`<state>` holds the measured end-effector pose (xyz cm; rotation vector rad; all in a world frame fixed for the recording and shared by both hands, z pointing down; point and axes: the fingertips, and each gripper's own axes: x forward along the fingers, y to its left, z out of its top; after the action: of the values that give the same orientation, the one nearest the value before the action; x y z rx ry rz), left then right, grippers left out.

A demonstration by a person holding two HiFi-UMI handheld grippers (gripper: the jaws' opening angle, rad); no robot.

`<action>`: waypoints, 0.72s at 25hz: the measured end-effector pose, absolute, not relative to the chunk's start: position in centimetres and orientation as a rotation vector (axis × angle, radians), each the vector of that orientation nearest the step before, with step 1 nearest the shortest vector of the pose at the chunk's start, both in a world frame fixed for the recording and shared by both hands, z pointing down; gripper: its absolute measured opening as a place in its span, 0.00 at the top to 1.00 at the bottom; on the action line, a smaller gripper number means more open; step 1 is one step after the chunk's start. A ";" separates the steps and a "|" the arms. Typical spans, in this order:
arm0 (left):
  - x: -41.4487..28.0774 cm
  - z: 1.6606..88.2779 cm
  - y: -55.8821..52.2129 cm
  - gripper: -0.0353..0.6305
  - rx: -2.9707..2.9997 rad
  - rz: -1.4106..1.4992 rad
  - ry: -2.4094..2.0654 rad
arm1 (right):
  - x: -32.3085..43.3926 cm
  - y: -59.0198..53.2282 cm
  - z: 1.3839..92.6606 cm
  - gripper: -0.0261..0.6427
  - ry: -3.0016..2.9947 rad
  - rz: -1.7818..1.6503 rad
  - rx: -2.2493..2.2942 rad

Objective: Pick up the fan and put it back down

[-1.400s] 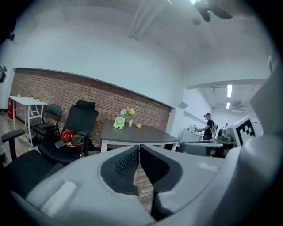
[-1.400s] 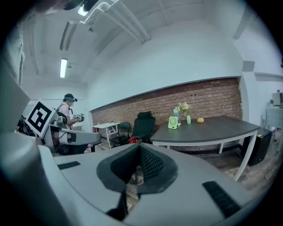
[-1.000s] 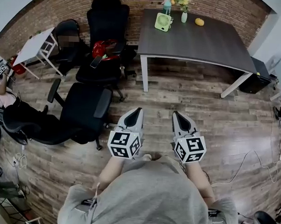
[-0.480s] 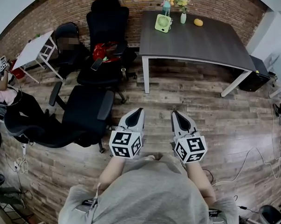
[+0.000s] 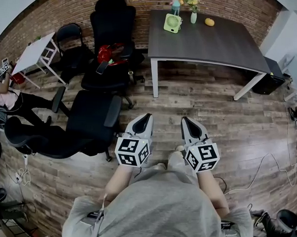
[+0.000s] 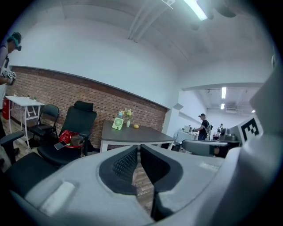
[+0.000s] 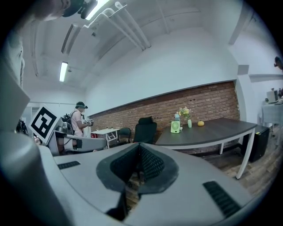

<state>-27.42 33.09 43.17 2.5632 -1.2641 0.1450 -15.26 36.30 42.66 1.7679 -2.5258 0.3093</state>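
Since the earlier frame the whole room has slid a little in the head view. The desk (image 5: 215,45) sits slightly further right, and the black office chair (image 5: 94,120) off its left corner has drifted the same way. A shoe tip now shows on the floor short of the desk. The wearer seems to be stepping forward, though the desk is still well off.

In the head view the left claw (image 5: 146,116) and right claw (image 5: 186,120) are held side by side in front of the body, both pointing at the desk. Each tapers to a closed point. The green fan (image 5: 172,22) stands upright at the desk's far left corner, close beside a bottle (image 5: 176,6) and a vase of flowers (image 5: 193,17). An orange thing (image 5: 209,22) lies further along that far edge.

In the left gripper view the left claw (image 6: 138,148) is drawn in to a thin slit with only floor showing through, so it holds nothing. The fan (image 6: 117,123) is small and distant on the desk (image 6: 132,134).

In the right gripper view the right claw (image 7: 139,148) is closed and empty. The fan (image 7: 175,126) stands at the near left end of the desk (image 7: 208,128) as seen from here.

The risks lie in the approach and the reach. The chair crowds the path to the desk's left corner. A claw that arrives still closed would push the fan instead of gripping it. The vase stands so close that a wide swing could tip it.
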 end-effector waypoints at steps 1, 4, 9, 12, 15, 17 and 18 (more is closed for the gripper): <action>-27.4 43.2 33.0 0.91 2.566 0.146 -1.258 | -15.3 36.2 42.6 0.95 -2.527 0.313 1.768; -27.2 43.2 32.6 0.91 2.568 0.142 -1.249 | -15.1 36.0 42.9 0.94 -2.530 0.322 1.762; -26.6 43.8 31.3 0.89 2.560 0.153 -1.252 | -14.4 34.7 43.5 0.87 -2.539 0.344 1.748; -25.8 44.1 30.0 0.83 2.558 0.162 -1.251 | -13.6 33.1 43.7 0.83 -2.552 0.354 1.737; -24.8 44.5 28.4 0.81 2.559 0.163 -1.250 | -12.6 31.2 44.0 0.78 -2.563 0.346 1.724; -24.0 44.7 27.1 0.79 2.560 0.166 -1.251 | -11.9 29.8 44.1 0.76 -2.566 0.345 1.720; -23.7 44.8 26.4 0.78 2.559 0.166 -1.253 | -11.5 29.0 44.2 0.75 -2.567 0.345 1.716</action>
<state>-23.67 26.44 44.77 2.5593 -1.2532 0.1655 -11.51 28.96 44.19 1.7162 -2.5673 0.3454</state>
